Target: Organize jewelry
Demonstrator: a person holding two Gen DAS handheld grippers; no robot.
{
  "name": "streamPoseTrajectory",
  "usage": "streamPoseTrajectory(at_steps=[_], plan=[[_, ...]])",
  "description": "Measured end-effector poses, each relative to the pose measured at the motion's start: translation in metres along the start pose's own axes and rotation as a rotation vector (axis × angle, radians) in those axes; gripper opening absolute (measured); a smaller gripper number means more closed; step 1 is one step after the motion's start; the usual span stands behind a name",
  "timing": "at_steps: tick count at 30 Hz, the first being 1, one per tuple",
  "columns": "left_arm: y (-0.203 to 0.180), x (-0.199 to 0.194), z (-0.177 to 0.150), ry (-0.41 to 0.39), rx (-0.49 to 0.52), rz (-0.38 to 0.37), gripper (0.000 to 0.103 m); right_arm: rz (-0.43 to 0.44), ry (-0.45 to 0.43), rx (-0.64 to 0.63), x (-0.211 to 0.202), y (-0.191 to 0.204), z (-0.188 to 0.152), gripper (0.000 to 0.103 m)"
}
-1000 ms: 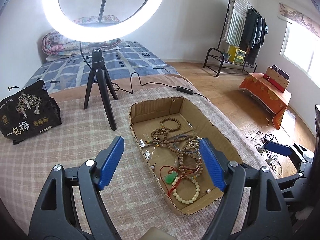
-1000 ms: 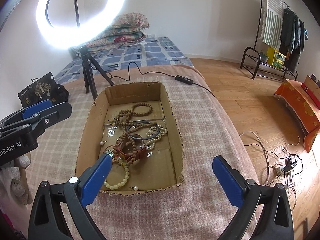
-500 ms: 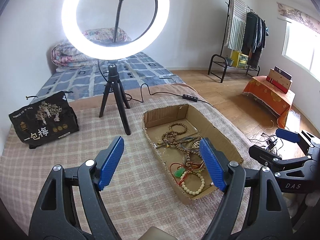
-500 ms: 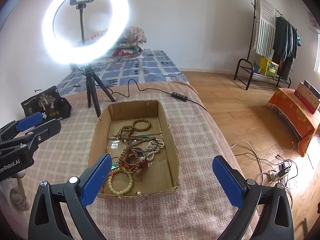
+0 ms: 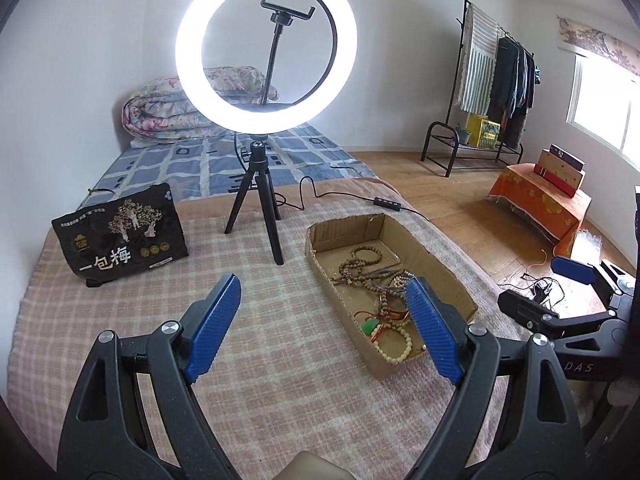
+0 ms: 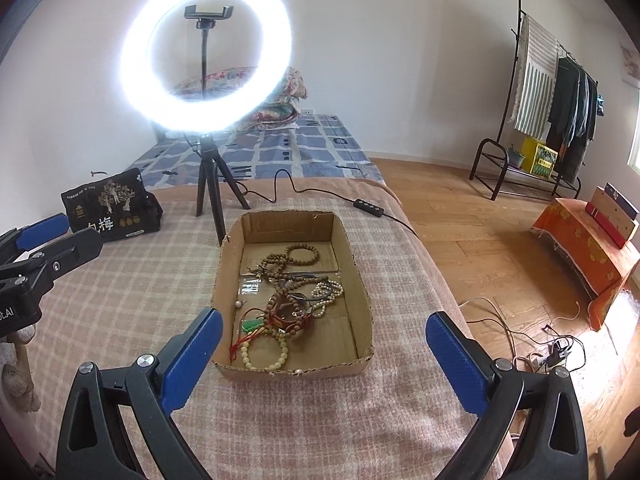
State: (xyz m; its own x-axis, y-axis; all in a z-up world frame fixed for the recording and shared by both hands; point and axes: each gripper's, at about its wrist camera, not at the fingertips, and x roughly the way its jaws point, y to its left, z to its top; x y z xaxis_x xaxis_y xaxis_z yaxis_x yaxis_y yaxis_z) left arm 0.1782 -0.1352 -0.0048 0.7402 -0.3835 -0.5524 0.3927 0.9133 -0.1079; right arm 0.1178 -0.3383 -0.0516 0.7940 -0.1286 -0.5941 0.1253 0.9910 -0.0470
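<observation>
Both the left gripper point(image 5: 322, 326) and the right gripper point(image 6: 324, 360) hang spread and empty above the bed point(image 6: 120, 320), while the jewelry point(image 6: 294, 300) lies tangled in the cardboard tray point(image 6: 362, 300), so whichever piece comes next needs a careful pinch.

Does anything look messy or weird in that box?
Yes. The bead bracelets in the cardboard box lie tangled in one heap, with red cord looping through it. A loose pearl sits apart from them.
</observation>
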Motion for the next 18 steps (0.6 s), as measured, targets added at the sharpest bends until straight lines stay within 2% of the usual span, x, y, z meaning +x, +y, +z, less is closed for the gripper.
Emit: streamPoseTrajectory(at_steps=[9, 13, 18], plan=[[0.003, -0.040, -0.019, 0.004, 0.009, 0.020, 0.088, 0.024, -0.022, 0.021, -0.027, 0.001, -0.008, 0.103], [0.004, -0.056, -0.024, -0.009, 0.004, 0.035, 0.098, 0.019, -0.038, 0.024, -0.036, 0.002, -0.013, 0.103], [0.001, -0.071, -0.028, -0.028, 0.028, 0.051, 0.100, 0.009, -0.052, 0.026, -0.043, 0.002, -0.017, 0.103]])
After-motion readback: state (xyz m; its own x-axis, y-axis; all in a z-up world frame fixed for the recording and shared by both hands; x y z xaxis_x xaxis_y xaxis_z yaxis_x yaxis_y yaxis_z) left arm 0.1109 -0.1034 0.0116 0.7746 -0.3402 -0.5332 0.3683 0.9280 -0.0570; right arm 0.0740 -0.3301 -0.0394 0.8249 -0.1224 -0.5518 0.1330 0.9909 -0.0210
